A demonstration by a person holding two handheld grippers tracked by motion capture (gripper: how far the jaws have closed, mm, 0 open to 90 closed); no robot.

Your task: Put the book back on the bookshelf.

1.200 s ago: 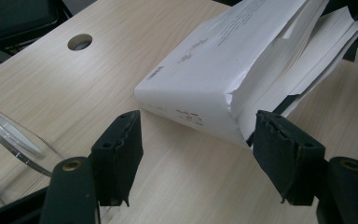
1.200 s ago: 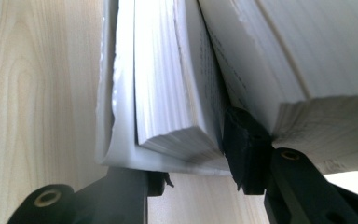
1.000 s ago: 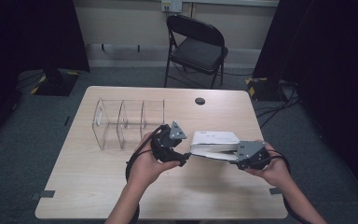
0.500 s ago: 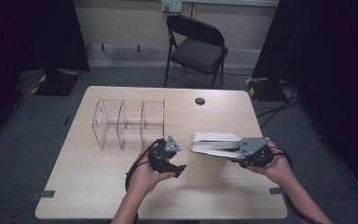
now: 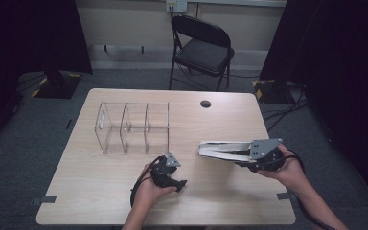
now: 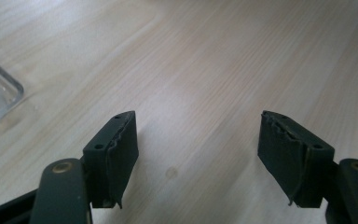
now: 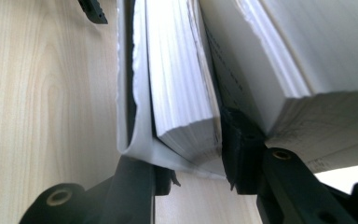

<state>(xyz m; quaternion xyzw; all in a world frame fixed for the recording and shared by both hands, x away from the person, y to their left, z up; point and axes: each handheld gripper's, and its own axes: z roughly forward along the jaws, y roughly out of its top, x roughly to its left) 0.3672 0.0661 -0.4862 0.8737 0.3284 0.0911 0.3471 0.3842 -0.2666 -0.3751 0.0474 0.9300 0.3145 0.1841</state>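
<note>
Right gripper view: right gripper (image 7: pixel 189 179) jaws pinching thick white paper book (image 7: pixel 182 98); left gripper (image 6: pixel 198 154) jaws spread over woodgrain table (image 6: pixel 205 60).

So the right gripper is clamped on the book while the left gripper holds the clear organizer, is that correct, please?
Not quite: the left gripper holds nothing; its jaws are open over bare table, as the left gripper view shows. The right gripper is indeed clamped on the book.

White book (image 5: pixel 223 149), thick softcover, lay w/ spine to the right, partly open, pages fanned, right of the clear organizer (image 5: pixel 133 127) on the table's right half; part of its pages pinched at the spine end.
</note>
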